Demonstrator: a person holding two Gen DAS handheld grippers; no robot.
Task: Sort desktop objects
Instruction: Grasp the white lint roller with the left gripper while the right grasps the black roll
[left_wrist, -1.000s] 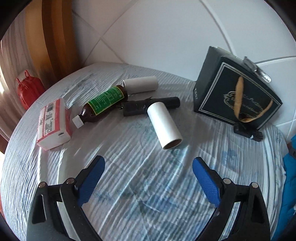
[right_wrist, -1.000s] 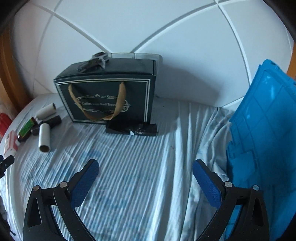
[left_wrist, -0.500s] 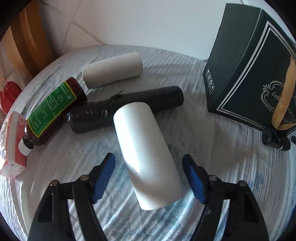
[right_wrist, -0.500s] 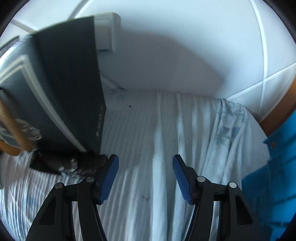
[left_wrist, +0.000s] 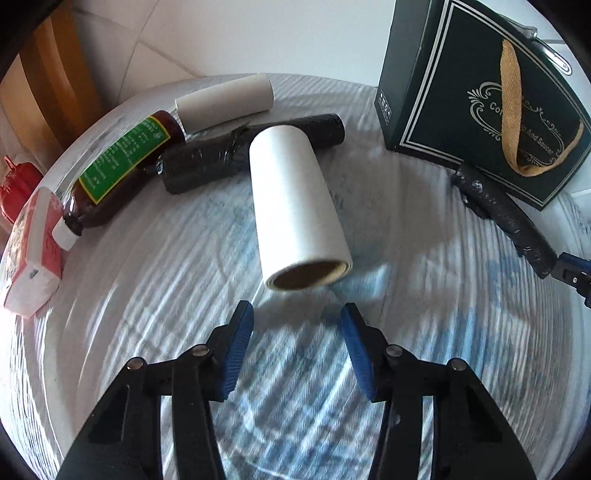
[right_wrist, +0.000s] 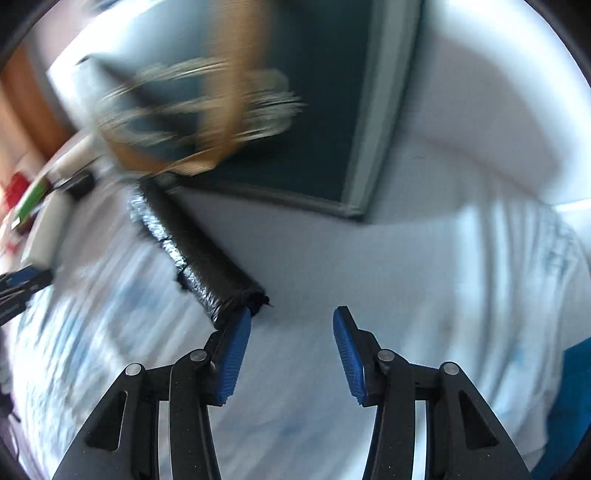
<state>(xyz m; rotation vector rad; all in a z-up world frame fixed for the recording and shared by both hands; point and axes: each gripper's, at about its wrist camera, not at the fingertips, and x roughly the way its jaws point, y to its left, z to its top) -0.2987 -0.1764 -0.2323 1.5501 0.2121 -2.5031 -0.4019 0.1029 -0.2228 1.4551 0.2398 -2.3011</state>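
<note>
On the cloth-covered table (left_wrist: 147, 295), going left to right: a red-and-white box (left_wrist: 31, 254) at 9 o'clock, a brown bottle (left_wrist: 122, 170) at 10, and a white roll (left_wrist: 299, 210) at centre, resting across a black roll (left_wrist: 207, 158). The left tongs (left_wrist: 297, 314) are closing just short of its open end, nothing between them. At 1 o'clock stands a dark gift box (left_wrist: 476, 96). The right tongs (right_wrist: 291, 317) are closing on nothing, their left pad (right_wrist: 236, 350) touching a black wrapped roll (right_wrist: 199, 258).

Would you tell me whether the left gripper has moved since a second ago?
Yes. The left gripper has come down toward the white roll, which looms larger, jaws closing with nothing between them.
</note>
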